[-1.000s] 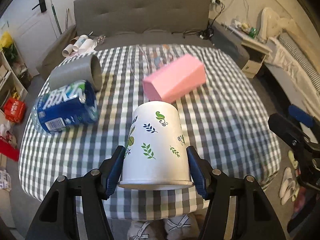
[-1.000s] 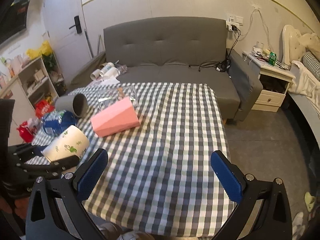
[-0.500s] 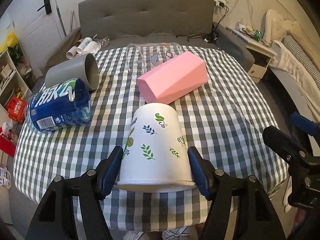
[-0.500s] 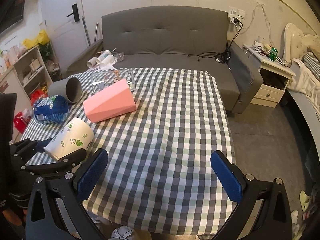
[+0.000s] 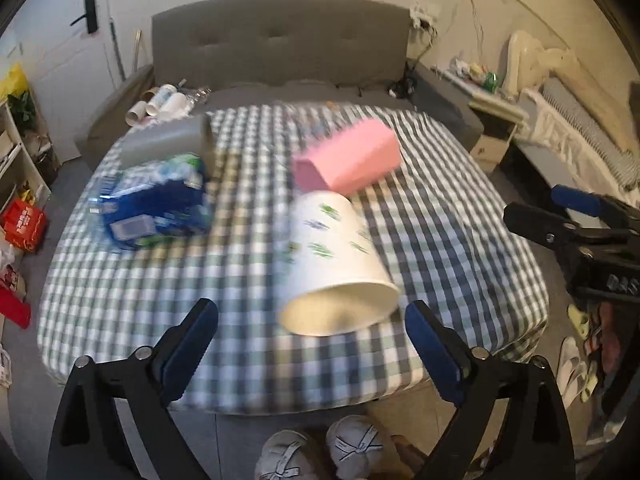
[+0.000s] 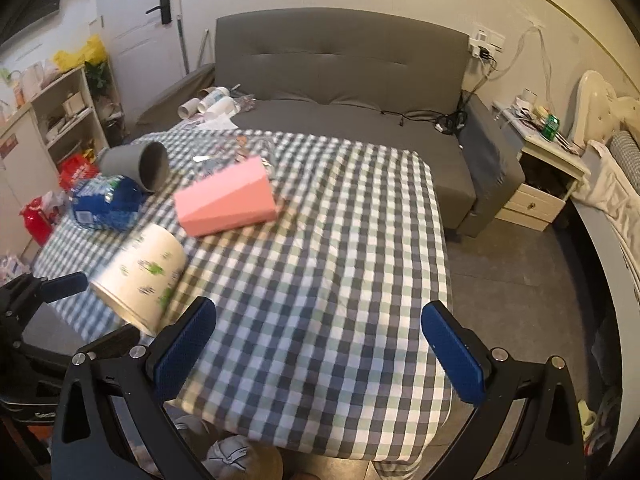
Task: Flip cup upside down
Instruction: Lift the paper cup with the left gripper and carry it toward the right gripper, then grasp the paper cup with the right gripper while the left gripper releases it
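Your left gripper (image 5: 310,336) now stands wide open with nothing between its pads, where half a second ago those pads were clamped on the base end of the paper cup (image 5: 334,264). The cup is loose: it lies on its side on the checked tablecloth (image 5: 440,240), just ahead at 12 o'clock, its open mouth turned back toward you and its closed base pointing away. It is blurred in both views, so it may be rolling or settling; you cannot tell which. Judged from that, the flip is not done, since the cup rests on its wall and not on its rim, and you will likely need to take it again and tip the mouth down. Your right gripper (image 6: 320,344) also hangs open and empty over the near edge of the cloth, with the cup at its 10 o'clock. Beyond the cup, the pink box (image 5: 348,158) lies almost touching its base at 12 o'clock, the blue packet (image 5: 154,208) at 10 o'clock, and the grey cup (image 5: 168,142) farther behind that.
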The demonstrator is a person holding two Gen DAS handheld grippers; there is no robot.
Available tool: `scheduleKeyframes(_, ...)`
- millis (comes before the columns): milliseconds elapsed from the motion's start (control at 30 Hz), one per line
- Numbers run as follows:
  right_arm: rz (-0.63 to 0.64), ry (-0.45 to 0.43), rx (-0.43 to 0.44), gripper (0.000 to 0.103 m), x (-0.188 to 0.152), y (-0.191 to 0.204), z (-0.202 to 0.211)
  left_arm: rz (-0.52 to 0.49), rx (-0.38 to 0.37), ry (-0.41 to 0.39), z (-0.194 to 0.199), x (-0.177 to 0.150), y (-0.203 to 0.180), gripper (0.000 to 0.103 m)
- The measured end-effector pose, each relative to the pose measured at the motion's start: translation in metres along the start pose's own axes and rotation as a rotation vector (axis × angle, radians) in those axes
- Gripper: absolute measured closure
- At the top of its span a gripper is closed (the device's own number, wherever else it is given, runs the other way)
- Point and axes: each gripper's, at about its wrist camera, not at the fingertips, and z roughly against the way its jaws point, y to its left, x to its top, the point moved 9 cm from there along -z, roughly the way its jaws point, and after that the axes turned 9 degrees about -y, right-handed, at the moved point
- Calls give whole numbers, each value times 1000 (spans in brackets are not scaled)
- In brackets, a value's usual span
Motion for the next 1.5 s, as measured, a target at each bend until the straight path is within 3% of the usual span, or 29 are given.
scheduleKeyframes(100, 15, 37, 13, 0, 12, 8, -2, 64, 6, -55, 17, 15, 30, 3)
scheduleKeyframes(300, 35, 128, 54, 0, 39, 41, -11, 54, 204, -193, 36, 49, 92, 0)
scheduleKeyframes(433, 57, 214, 107, 0, 41, 77, -26, 50, 248, -242, 37, 55, 108, 0)
scheduleKeyframes(733, -26, 462, 223, 0, 14, 121, -86, 81, 272, -176, 9, 38, 131, 0)
scheduleKeyframes(967, -28, 602, 250, 5, 3, 139, -115, 96, 230, -148, -10, 28, 132, 0)
scheduleKeyframes(1167, -53, 655, 265, 16, -8, 144, -130, 99, 274, -110, -20, 19, 140, 0)
scheduleKeyframes(1500, -58, 619, 320, 39, -4, 152, -118, 113, 276, -107, -13, 15, 142, 0)
